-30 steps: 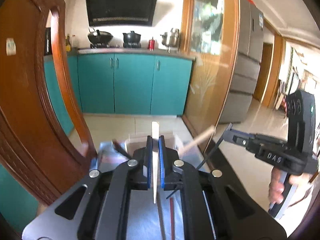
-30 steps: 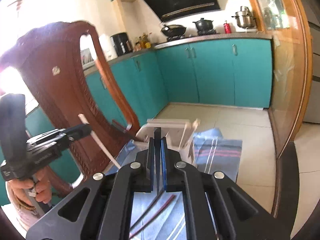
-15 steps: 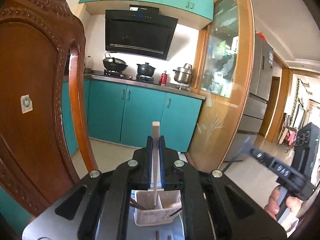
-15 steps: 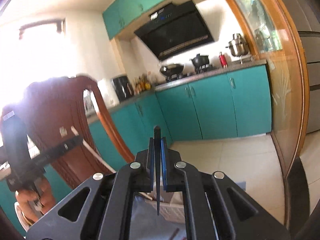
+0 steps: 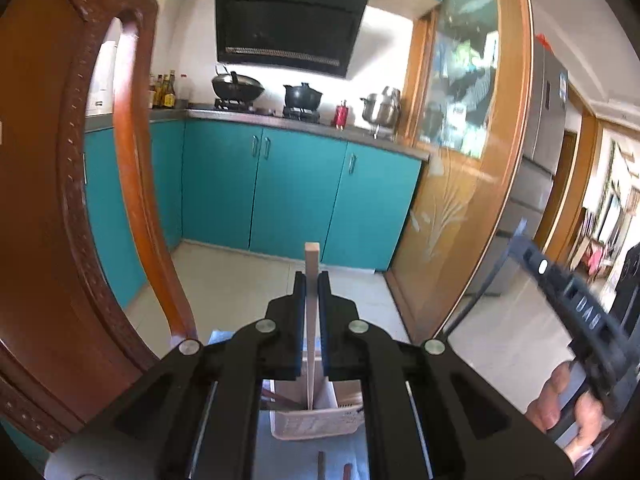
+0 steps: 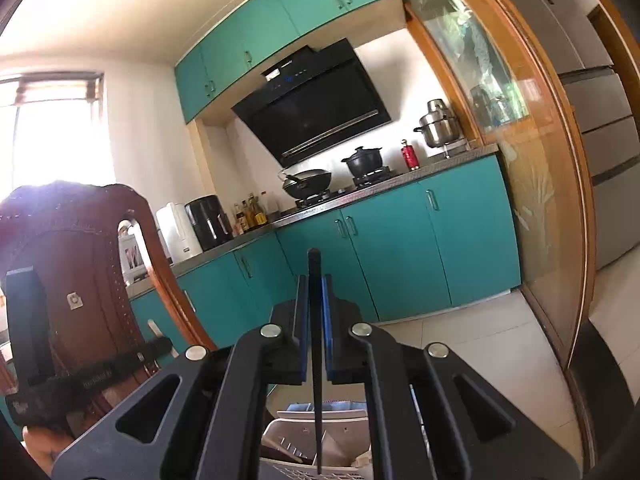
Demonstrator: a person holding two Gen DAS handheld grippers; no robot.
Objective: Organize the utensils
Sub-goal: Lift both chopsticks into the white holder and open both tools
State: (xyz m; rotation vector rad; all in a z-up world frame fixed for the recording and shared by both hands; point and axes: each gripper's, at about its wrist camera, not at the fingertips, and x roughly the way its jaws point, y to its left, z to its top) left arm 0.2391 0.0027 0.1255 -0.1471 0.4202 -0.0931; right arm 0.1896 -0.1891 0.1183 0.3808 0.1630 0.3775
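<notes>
My left gripper (image 5: 311, 280) is shut on a pale wooden chopstick (image 5: 311, 320) held upright, its lower tip inside the white utensil basket (image 5: 316, 424) below. My right gripper (image 6: 315, 284) is shut on a black chopstick (image 6: 317, 360) held upright, its tip over the white basket (image 6: 320, 440). The right gripper also shows at the right edge of the left wrist view (image 5: 520, 240). The left gripper shows at the left edge of the right wrist view (image 6: 160, 346).
A carved wooden chair back (image 5: 60, 200) stands close on the left. Two dark chopsticks (image 5: 321, 466) lie on a bluish cloth (image 5: 300, 456) in front of the basket. Teal kitchen cabinets (image 5: 280, 192) and a glass door (image 5: 460, 160) are beyond.
Both grippers have tilted upward and come above the basket. The left chopstick's tip has come down into the basket. The right gripper's view has risen toward the ceiling.
</notes>
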